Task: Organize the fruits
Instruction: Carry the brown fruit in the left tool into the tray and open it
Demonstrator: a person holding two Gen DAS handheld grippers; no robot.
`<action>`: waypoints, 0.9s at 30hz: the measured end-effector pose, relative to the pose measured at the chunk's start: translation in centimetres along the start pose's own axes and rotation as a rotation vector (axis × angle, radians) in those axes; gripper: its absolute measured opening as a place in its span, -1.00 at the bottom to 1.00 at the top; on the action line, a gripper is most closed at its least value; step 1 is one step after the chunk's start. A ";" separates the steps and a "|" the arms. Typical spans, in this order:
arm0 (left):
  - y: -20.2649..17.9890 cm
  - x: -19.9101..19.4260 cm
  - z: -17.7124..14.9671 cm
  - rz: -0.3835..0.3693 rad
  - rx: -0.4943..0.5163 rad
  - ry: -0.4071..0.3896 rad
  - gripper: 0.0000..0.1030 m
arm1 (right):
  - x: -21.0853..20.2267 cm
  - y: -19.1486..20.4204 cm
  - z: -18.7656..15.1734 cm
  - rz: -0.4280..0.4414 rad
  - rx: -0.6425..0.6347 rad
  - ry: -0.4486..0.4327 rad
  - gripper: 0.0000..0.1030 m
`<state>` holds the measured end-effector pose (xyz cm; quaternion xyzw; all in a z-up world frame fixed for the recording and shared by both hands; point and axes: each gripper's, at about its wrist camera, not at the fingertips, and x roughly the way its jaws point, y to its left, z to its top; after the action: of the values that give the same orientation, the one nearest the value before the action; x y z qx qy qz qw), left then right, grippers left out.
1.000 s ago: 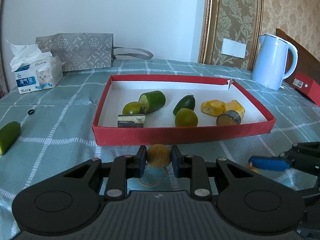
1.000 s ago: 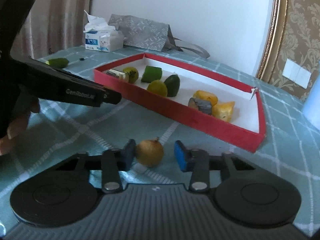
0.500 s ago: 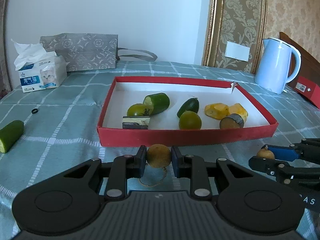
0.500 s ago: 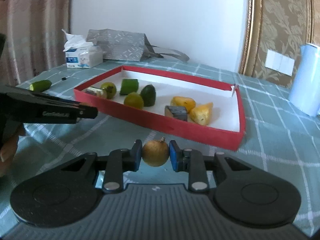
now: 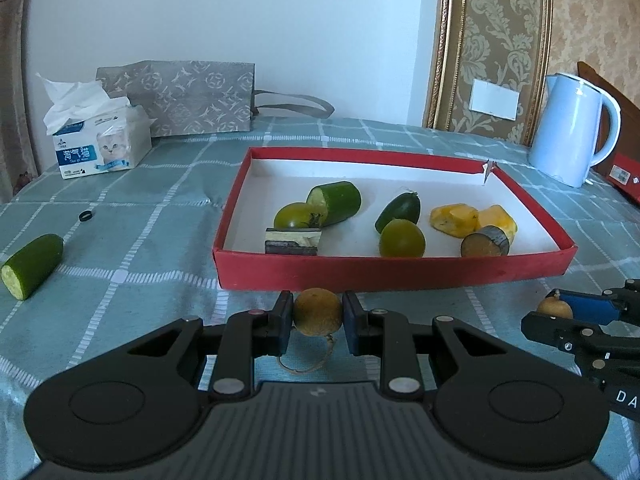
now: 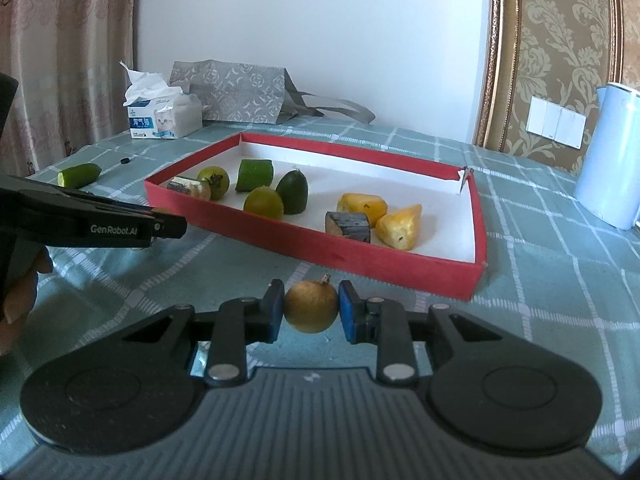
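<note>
Seven fruit pieces fill the red tray [image 5: 400, 274] — each tool grips a longan.

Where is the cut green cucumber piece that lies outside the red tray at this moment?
The cut green cucumber piece lies on the checked tablecloth at the far left of the left wrist view, left of the red tray, near a small black ring.

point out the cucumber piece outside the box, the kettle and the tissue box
cucumber piece [image 5: 34, 265], left wrist view, middle of its green skin.
kettle [image 5: 566, 132], left wrist view, centre of its pale blue body.
tissue box [image 5: 102, 148], left wrist view, printed front face near the cat picture.
</note>
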<state>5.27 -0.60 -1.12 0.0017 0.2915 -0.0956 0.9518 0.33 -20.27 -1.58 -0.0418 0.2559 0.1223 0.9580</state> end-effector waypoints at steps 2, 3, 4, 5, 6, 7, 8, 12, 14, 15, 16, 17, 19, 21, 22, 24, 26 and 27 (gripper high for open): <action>0.0 -0.3 0.2 -0.007 -0.004 -0.011 -0.50 | 0.0 -0.1 0.0 0.001 0.006 0.000 -0.47; 0.0 -0.5 0.3 -0.014 -0.006 -0.018 -0.50 | 0.0 -0.2 0.0 0.001 0.008 0.002 -0.47; -0.1 -0.7 0.5 -0.017 -0.009 -0.025 -0.50 | 0.1 -0.2 0.0 -0.001 0.009 0.003 -0.47; -0.1 -0.8 0.6 -0.019 -0.011 -0.031 -0.50 | 0.1 -0.2 0.0 -0.002 0.010 0.005 -0.47; -0.1 -0.9 0.8 -0.022 -0.012 -0.035 -0.50 | 0.2 -0.2 0.0 -0.002 0.011 0.007 -0.47; -0.1 -0.8 1.0 -0.023 -0.010 -0.036 -0.50 | 0.2 -0.2 0.0 -0.003 0.012 0.011 -0.47; -0.2 -0.7 1.3 -0.021 -0.009 -0.038 -0.50 | 0.3 -0.2 0.0 -0.005 0.013 0.012 -0.47; -0.5 -0.2 2.1 -0.019 -0.009 -0.044 -0.50 | 0.3 -0.2 0.0 0.001 0.016 0.015 -0.47; -0.6 0.1 2.4 -0.016 -0.007 -0.046 -0.50 | 0.3 -0.2 0.0 0.000 0.014 0.013 -0.47; -0.7 0.3 2.6 -0.015 -0.006 -0.046 -0.50 | 0.3 -0.2 0.0 0.001 0.014 0.016 -0.47; -0.8 0.5 2.7 -0.015 -0.007 -0.043 -0.50 | 0.4 -0.2 0.0 0.002 0.015 0.019 -0.47; -0.9 0.6 2.9 -0.012 -0.005 -0.045 -0.50 | 0.4 -0.2 -0.1 0.002 0.014 0.020 -0.47; -1.1 1.1 3.3 -0.010 0.001 -0.043 -0.50 | 0.4 -0.1 0.0 0.003 0.013 0.022 -0.47; -1.3 1.6 3.7 -0.006 0.003 -0.038 -0.50 | 0.5 -0.1 -0.1 0.003 0.012 0.023 -0.47; -1.4 2.0 3.8 -0.003 0.005 -0.037 -0.50 | 0.5 -0.1 -0.1 0.003 0.012 0.024 -0.47; -1.5 2.6 4.2 0.006 0.013 -0.038 -0.50 | 0.5 -0.1 -0.1 0.004 0.012 0.025 -0.47; -1.6 3.2 4.6 0.008 0.013 -0.037 -0.50 | 0.6 -0.1 -0.1 0.004 0.012 0.029 -0.47; -1.7 3.4 4.8 0.010 0.012 -0.035 -0.50 | 0.6 -0.1 -0.1 0.005 0.012 0.032 -0.47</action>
<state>10.41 -3.12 1.01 0.0070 0.2743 -0.0928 0.9571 0.82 -20.27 -1.99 -0.0375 0.2719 0.1226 0.9537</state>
